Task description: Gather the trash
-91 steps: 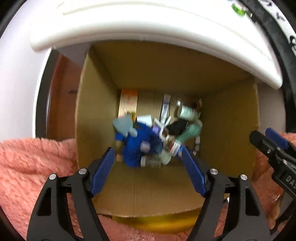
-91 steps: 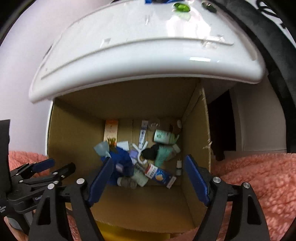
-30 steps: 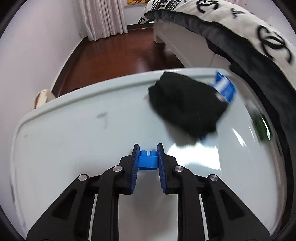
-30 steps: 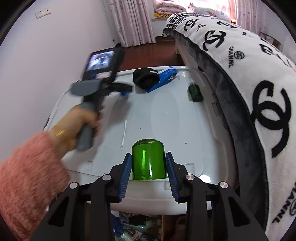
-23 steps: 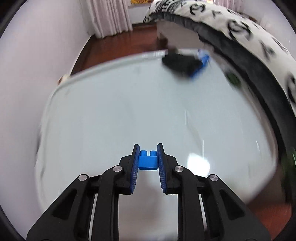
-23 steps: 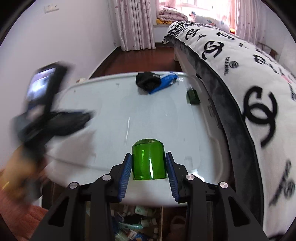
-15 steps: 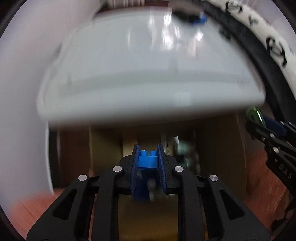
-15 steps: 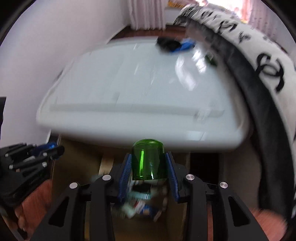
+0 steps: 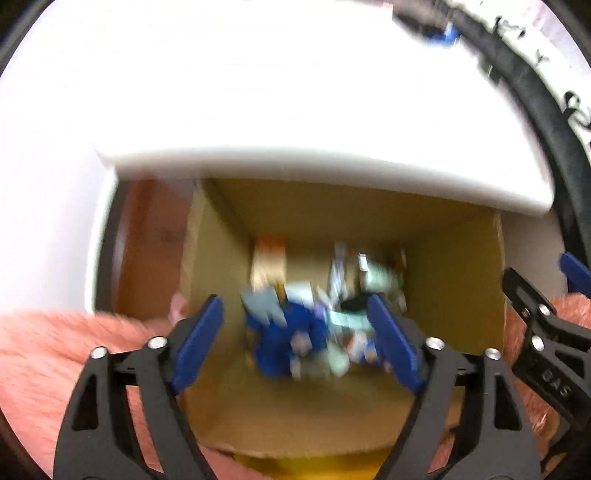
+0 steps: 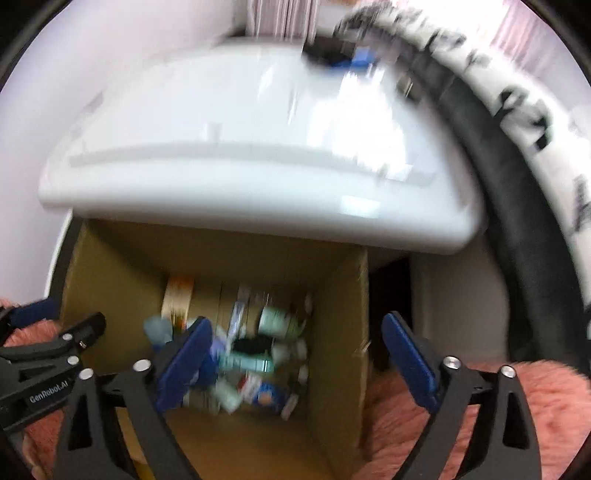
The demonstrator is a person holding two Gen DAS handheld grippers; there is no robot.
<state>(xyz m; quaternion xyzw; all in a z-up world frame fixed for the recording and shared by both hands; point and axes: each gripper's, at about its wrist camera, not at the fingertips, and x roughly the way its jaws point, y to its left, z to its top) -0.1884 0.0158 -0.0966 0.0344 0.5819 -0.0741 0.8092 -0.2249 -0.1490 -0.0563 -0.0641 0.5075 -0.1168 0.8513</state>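
Two hand-held grippers, left (image 9: 295,325) and right (image 10: 295,347), are seen opening, nothing between them, above the cardboard box (image 10: 332,302) of trash (image 10: 255,354).

It was a home bedroom. A bed draped in a black-edged white blanket with black logo print (image 10: 524,110) ran alongside a glossy white plastic tabletop (image 10: 236,147). Pale pleated curtains (image 10: 280,16) hung at the far end, and dark reddish wooden flooring (image 9: 147,236) showed beside an open brown cardboard box (image 10: 336,325).

White table (image 10: 229,155) (pink rug (image 9: 44,339) below)
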